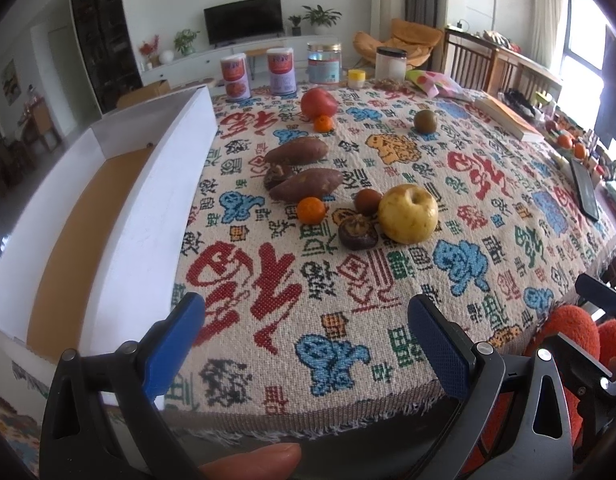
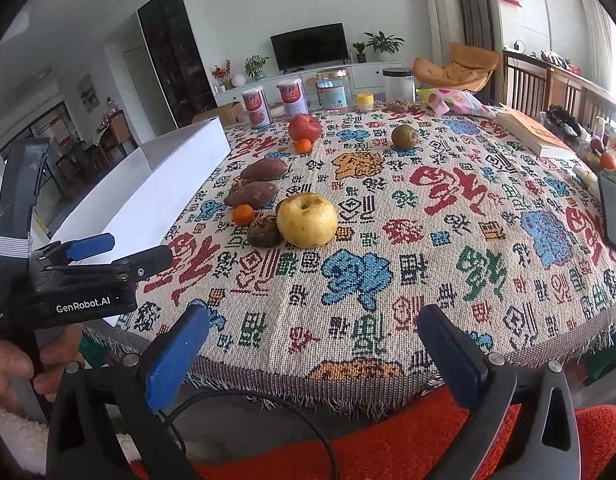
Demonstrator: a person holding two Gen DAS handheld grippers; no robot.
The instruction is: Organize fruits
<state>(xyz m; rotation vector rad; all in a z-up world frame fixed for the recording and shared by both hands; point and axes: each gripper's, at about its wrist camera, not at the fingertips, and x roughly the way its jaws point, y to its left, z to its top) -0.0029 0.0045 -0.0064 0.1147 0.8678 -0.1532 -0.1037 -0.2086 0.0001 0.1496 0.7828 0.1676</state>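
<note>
Yellow apple (image 1: 408, 213): near middle of the worktop (image 1: 508, 240), touching a dark wrinkled fruit (image 1: 358, 232); judged firm, fairly heavy, smooth; grip across its widest girth.
Tangerines (image 1: 311, 210): one beside the sweet potatoes (image 1: 308, 185), one against the red apple (image 1: 318, 102); judged light, soft-skinned, squeeze gently.
White box (image 1: 147, 208): open, along the worktop's left edge; visible interior bare, brown floor.
Jars (image 1: 324, 62): far edge, lidded, contents unclear.
Left tool (image 1: 308, 344): released, holding nothing.
Right tool (image 2: 314, 348): released, holding nothing.

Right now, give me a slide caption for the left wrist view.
Open left gripper hovers at the patterned tablecloth's edge, facing a yellow apple, two sweet potatoes and an empty white box.
</note>
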